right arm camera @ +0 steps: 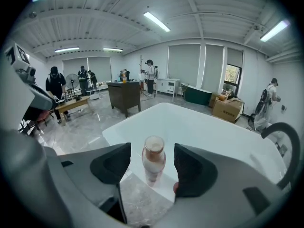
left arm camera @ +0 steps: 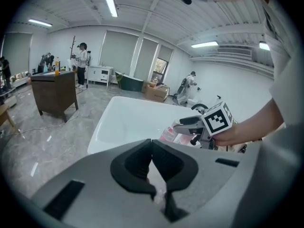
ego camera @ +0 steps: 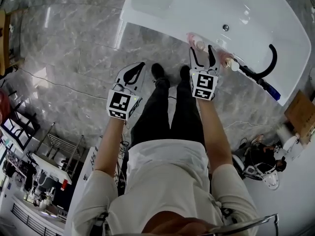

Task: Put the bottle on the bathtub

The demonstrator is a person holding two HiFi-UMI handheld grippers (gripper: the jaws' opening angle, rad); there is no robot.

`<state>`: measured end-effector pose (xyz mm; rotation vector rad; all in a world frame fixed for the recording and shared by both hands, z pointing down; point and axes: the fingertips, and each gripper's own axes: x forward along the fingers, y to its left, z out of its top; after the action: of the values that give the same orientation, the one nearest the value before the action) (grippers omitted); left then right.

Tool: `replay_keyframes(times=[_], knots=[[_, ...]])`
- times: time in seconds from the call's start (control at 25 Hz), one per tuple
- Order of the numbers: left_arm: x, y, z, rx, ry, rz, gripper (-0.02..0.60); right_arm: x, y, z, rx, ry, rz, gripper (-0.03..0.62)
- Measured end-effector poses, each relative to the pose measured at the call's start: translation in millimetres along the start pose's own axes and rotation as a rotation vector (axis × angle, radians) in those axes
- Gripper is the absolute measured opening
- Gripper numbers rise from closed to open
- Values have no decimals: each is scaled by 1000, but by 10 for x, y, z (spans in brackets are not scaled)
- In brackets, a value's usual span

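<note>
A pink bottle (right arm camera: 154,158) with a tan cap stands upright on the near rim of the white bathtub (right arm camera: 199,122). My right gripper (right arm camera: 153,167) is open, with one jaw on each side of the bottle and neither touching it. From the head view, the bottle (ego camera: 197,43) sits at the rim of the bathtub (ego camera: 162,4), just beyond the right gripper (ego camera: 202,49). My left gripper (ego camera: 141,65) hangs over the floor to the left, shut and holding nothing. In the left gripper view, the left gripper (left arm camera: 152,167) faces the bathtub (left arm camera: 118,122) and the bottle (left arm camera: 168,135).
Further right on the tub rim stand another pink bottle (ego camera: 227,60), a black curved faucet (ego camera: 269,63) and a blue item (ego camera: 268,88). A cardboard box (ego camera: 300,113) lies at the right. My feet (ego camera: 158,73) stand on grey marble floor (ego camera: 74,58).
</note>
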<state>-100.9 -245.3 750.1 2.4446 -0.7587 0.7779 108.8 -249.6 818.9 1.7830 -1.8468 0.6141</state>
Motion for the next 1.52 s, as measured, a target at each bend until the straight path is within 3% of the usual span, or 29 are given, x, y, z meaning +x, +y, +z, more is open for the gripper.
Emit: replay_keyframes(times=[0.4, 0.56, 0.76, 1.0, 1.24, 1.52], knots=[[-779, -332, 592, 30, -89, -44, 9, -1240, 189, 801, 51, -27, -18, 287], [-1108, -614, 855, 48, -108, -81, 9, -1853, 273, 1108, 72, -65, 3, 235], [-1450, -835, 1165, 2, -155, -125, 9, -2443, 343, 1344, 55, -98, 41, 181], [-1715, -1054, 1383, 8, -212, -111, 9, -2979, 249, 1444, 66, -130, 96, 120], [-1863, -1354, 1592, 85, -236, -67, 8, -3504, 65, 1728, 42, -202, 154, 89], [-2052, -1682, 1834, 117, -285, -74, 9, -3903, -163, 2043, 26, -300, 182, 46]])
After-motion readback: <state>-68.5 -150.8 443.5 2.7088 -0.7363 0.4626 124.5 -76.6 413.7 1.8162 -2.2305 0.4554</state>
